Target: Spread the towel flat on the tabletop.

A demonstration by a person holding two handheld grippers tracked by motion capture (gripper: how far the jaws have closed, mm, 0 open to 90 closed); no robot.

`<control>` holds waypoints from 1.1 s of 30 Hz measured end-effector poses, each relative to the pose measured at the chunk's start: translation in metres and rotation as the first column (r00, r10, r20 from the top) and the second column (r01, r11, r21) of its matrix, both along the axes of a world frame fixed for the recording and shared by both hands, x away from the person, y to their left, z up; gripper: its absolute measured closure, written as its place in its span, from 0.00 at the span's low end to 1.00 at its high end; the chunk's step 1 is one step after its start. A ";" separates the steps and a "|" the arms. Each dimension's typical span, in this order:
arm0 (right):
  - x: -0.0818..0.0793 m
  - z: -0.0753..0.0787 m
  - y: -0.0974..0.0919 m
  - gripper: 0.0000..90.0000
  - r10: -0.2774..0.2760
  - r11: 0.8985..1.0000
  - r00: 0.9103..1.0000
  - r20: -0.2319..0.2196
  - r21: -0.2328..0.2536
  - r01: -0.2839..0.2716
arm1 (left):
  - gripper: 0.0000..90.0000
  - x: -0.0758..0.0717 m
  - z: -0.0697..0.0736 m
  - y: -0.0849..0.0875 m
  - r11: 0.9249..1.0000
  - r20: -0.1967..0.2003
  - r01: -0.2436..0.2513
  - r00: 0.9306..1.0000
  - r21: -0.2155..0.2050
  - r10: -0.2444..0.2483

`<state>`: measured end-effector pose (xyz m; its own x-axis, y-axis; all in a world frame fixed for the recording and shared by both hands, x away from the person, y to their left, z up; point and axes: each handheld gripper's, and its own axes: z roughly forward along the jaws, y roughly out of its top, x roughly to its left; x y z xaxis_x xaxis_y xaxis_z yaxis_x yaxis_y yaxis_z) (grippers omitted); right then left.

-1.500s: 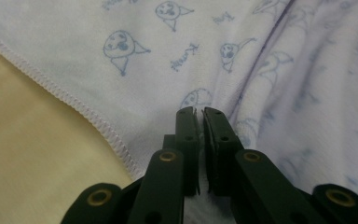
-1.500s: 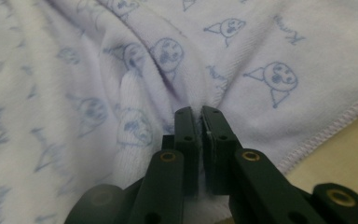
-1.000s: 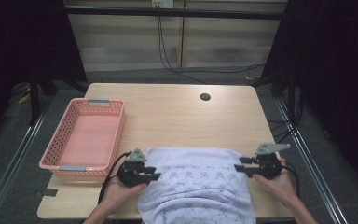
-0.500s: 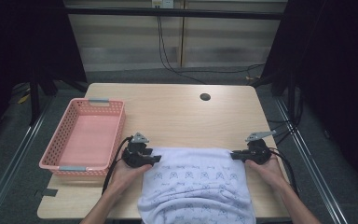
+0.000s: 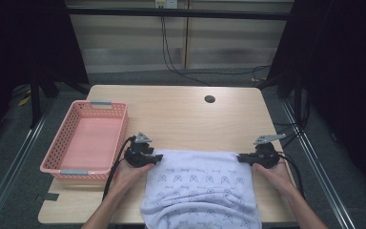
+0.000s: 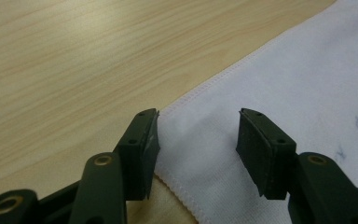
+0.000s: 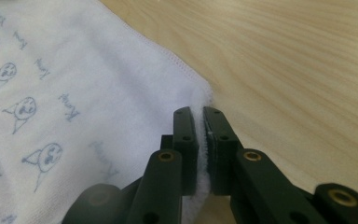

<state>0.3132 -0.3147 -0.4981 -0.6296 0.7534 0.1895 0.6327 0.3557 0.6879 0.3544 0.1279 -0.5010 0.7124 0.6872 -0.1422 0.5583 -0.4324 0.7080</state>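
A white towel (image 5: 200,186) printed with small blue figures lies flat on the wooden table (image 5: 181,109) and hangs over the near edge. My left gripper (image 5: 159,157) is at its far left corner. In the left gripper view the jaws (image 6: 198,135) stand open after just opening, with the towel corner (image 6: 307,84) lying loose on the table between the pads. My right gripper (image 5: 240,157) is at the far right corner. In the right gripper view it (image 7: 199,112) is shut on the towel's hemmed corner (image 7: 74,70), which is pinched between the pads.
A pink plastic basket (image 5: 57,164) with nothing in it stands at the table's left side, close to my left hand. A round cable hole (image 5: 209,99) sits near the far edge. Bare wood stretches beyond the towel's far edge.
Both hands have moved a little farther up the table, carrying the towel's far edge with them. The edge now lies straight and flat between the two grippers.
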 end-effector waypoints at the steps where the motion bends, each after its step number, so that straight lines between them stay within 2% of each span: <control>1: 0.000 0.000 0.000 0.94 0.000 1.000 1.000 -0.002 0.000 0.000 | 0.53 -0.001 0.001 0.000 1.000 0.012 -0.011 1.000 0.008 0.011; 2: 0.000 0.000 0.000 0.94 0.001 1.000 1.000 -0.001 0.003 -0.001 | 0.52 -0.002 0.001 0.000 1.000 0.018 -0.021 1.000 0.003 0.021; 6: 0.000 0.001 0.000 0.94 0.001 1.000 1.000 0.003 0.004 -0.001 | 0.51 0.001 -0.001 0.005 0.999 -0.009 -0.021 1.000 -0.035 0.021; 11: -0.001 0.000 0.001 0.94 0.007 1.000 1.000 0.003 0.002 -0.007 | 0.52 0.000 -0.002 0.002 1.000 -0.006 -0.008 1.000 -0.028 0.008; 13: -0.001 -0.001 0.002 0.94 0.007 1.000 1.000 -0.007 0.007 -0.007 | 0.54 0.000 -0.001 0.001 1.000 -0.001 0.001 1.000 -0.011 -0.001; 14: 0.000 -0.001 0.002 0.94 0.013 1.000 1.000 -0.009 0.017 -0.012 | 0.62 -0.001 -0.001 0.001 1.000 0.006 0.010 1.000 -0.003 -0.010; 15: 0.000 -0.001 0.002 0.94 0.013 1.000 1.000 -0.009 0.017 -0.012 | 0.65 -0.001 -0.001 0.001 1.000 0.006 0.010 1.000 -0.003 -0.010; 16: 0.000 0.000 0.002 0.94 0.008 1.000 1.000 -0.007 0.028 -0.008 | 0.68 -0.002 0.000 0.000 1.000 0.014 0.019 1.000 0.016 -0.019; 17: 0.000 0.000 0.002 0.94 0.008 1.000 1.000 -0.007 0.028 -0.008 | 0.68 -0.002 0.000 -0.001 0.999 0.000 0.042 0.999 0.005 -0.042; 18: 0.000 0.000 0.001 0.94 0.014 0.999 1.000 -0.005 0.032 -0.014 | 0.72 -0.005 0.000 -0.004 0.998 0.005 0.061 0.998 0.012 -0.061; 20: -0.001 0.001 0.001 0.94 0.012 0.999 1.000 -0.007 0.039 -0.012 | 0.72 -0.005 0.001 -0.005 0.997 -0.003 0.076 0.997 0.010 -0.076; 22: -0.002 0.002 0.001 0.94 0.013 0.999 1.000 -0.007 0.047 -0.013 | 0.79 -0.008 0.001 -0.009 0.996 0.015 0.088 0.996 0.034 -0.088; 23: -0.002 0.002 0.001 0.94 0.017 0.999 1.000 -0.004 0.047 -0.016 | 0.80 -0.008 0.001 -0.010 0.995 0.016 0.091 0.996 0.035 -0.091; 25: -0.002 0.002 0.001 0.94 0.018 0.999 1.000 -0.002 0.047 -0.018 | 0.89 -0.008 0.001 -0.010 0.996 0.013 0.085 0.996 0.033 -0.085; 26: -0.002 0.002 0.002 0.94 0.017 0.999 1.000 -0.003 0.049 -0.017 | 0.91 -0.006 0.002 -0.008 0.996 -0.002 0.078 0.997 0.032 -0.078; 29: -0.002 0.003 0.001 0.94 0.016 0.999 1.000 -0.003 0.052 -0.016 | 0.93 -0.006 0.002 -0.009 0.996 -0.006 0.080 0.997 0.034 -0.080; 30: -0.002 0.004 0.000 0.94 0.014 0.998 1.000 0.004 0.056 -0.014 | 0.94 -0.006 0.002 -0.008 0.997 -0.018 0.074 0.997 0.021 -0.074; 31: -0.002 0.006 -0.002 0.94 0.007 0.997 1.000 0.009 0.072 -0.008 | 0.94 -0.005 0.005 -0.006 0.998 -0.032 0.062 0.998 -0.009 -0.063; 32: -0.002 0.008 -0.004 0.94 0.005 0.997 1.000 0.013 0.080 -0.006 | 0.94 -0.005 0.007 -0.003 0.997 -0.028 0.058 0.998 -0.042 -0.059; 33: -0.002 0.008 -0.004 0.94 0.005 0.997 1.000 0.013 0.080 -0.006 | 0.94 -0.005 0.007 -0.003 0.997 -0.028 0.058 0.998 -0.042 -0.059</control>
<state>0.3112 -0.3186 -0.4897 -0.6363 0.7329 0.2406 0.6218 0.3028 0.7223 0.3491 0.1245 -0.4935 0.7466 0.6373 -0.1911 0.5537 -0.4360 0.7094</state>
